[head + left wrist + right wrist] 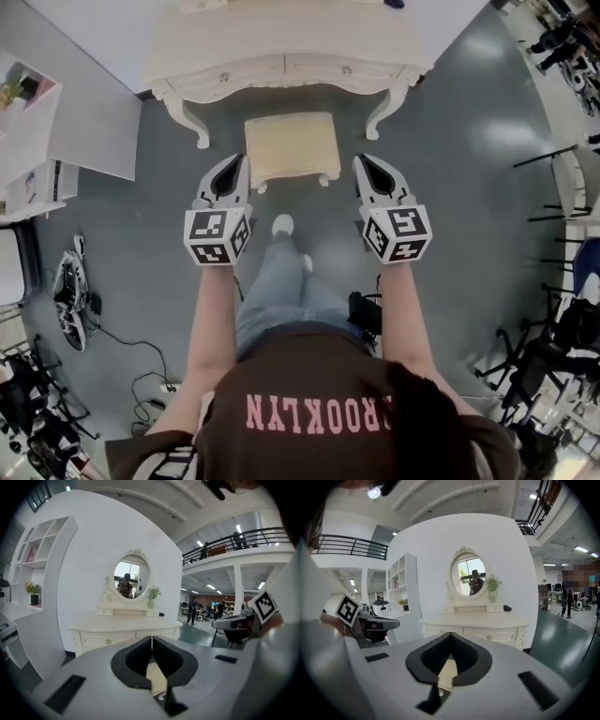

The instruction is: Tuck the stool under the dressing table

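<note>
The cream dressing table [281, 58] stands against the wall at the top of the head view. The cream padded stool [292, 147] stands on the floor in front of it, mostly outside the table's legs. My left gripper [241, 162] is shut and empty, just left of the stool's near corner. My right gripper [360, 161] is shut and empty, just right of the stool. In the left gripper view the shut gripper [152, 641] points at the table [117, 632], with the stool [157, 677] below. In the right gripper view the gripper [450, 637] faces the table [487, 623], with the stool [444, 671] low.
A white shelf unit [33, 141] stands at the left wall. Cables [127, 352] and gear [70, 291] lie on the grey floor at the left. Dark chairs [553, 352] crowd the right. The person's shoe [282, 225] is just behind the stool. An oval mirror [132, 578] tops the table.
</note>
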The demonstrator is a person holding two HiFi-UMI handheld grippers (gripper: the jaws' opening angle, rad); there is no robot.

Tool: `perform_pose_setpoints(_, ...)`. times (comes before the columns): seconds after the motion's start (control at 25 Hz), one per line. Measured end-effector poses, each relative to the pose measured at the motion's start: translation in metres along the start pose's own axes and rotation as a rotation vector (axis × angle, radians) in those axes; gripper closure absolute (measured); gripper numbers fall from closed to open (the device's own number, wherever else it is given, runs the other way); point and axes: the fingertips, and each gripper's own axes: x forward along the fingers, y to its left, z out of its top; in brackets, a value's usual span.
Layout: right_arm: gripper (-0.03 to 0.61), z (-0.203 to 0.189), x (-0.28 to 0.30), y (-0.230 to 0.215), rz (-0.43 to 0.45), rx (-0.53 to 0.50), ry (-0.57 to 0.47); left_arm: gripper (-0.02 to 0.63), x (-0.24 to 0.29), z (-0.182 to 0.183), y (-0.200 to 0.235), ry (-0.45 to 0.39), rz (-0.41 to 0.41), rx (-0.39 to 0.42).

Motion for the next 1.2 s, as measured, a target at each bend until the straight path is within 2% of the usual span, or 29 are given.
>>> perform_pose_setpoints(0.36,0.58,-0.01,0.063,-0.038,-0.005,-0.004,0.072,0.607,0.065,-0.014,0.038,0.071,0.031,-0.051)
perform_pose_setpoints(0.72,0.58,-0.022,0.153,-0.064,0.018,-0.019,0.185,0.607,0.137,-0.05,0.084,0.211,0.021,-0.1)
perform_pose_setpoints(1.08,0.575,-0.089,0.204,-0.074,0.048,0.024,0.363,0.606,0.177,-0.106,0.104,0.333,-0.013,-0.16)
perform_pose_setpoints(1.2,0.494,-0.118,0.211,-0.078,0.049,0.05,0.404,0.584,0.183,-0.136,0.103,0.382,-0.013,-0.184)
